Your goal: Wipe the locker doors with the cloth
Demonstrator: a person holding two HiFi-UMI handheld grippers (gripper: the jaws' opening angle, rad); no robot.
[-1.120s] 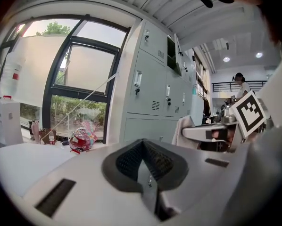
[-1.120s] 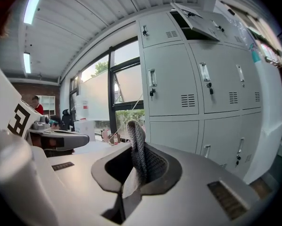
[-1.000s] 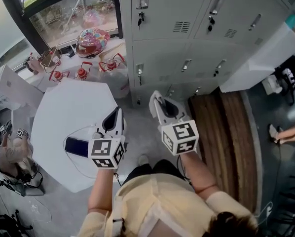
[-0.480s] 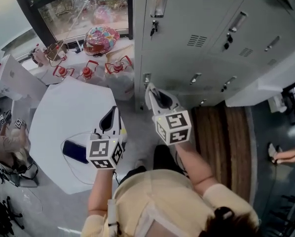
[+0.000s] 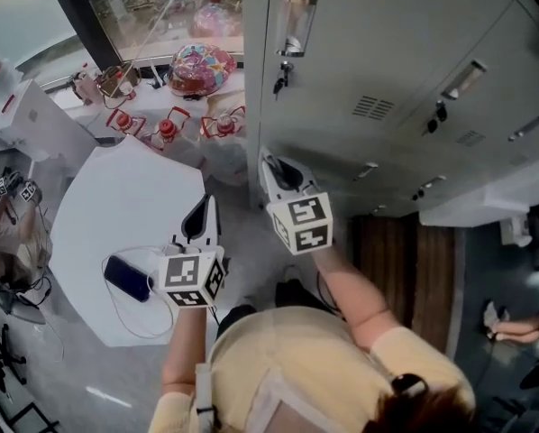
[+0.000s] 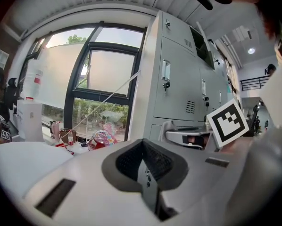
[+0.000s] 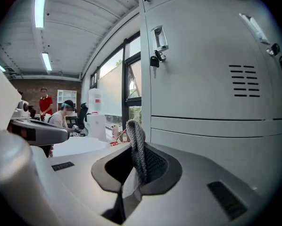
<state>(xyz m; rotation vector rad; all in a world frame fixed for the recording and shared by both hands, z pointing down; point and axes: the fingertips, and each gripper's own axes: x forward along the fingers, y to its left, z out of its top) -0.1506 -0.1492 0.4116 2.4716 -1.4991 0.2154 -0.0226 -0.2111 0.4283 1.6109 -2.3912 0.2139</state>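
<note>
Closer to the locker doors (image 7: 216, 79) now, the right gripper (image 7: 135, 142) pinches the soft, seemingly knitted cloth (image 7: 137, 149) by its fold, while the left gripper (image 6: 145, 171) is closed and empty.

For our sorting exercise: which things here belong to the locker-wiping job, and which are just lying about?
Job: cloth, right tool holding it, locker doors.
Lying about: white table, dark device on it, red-capped bottles.

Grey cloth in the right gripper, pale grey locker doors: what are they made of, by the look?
Grey cloth: knitted or woven textile, matte; a ribbed weave shows where it stands folded out of the right gripper. Pale grey locker doors: probably painted sheet metal, smooth satin finish; punched vent slots, crisp seams and soft reflections suggest it.
</note>
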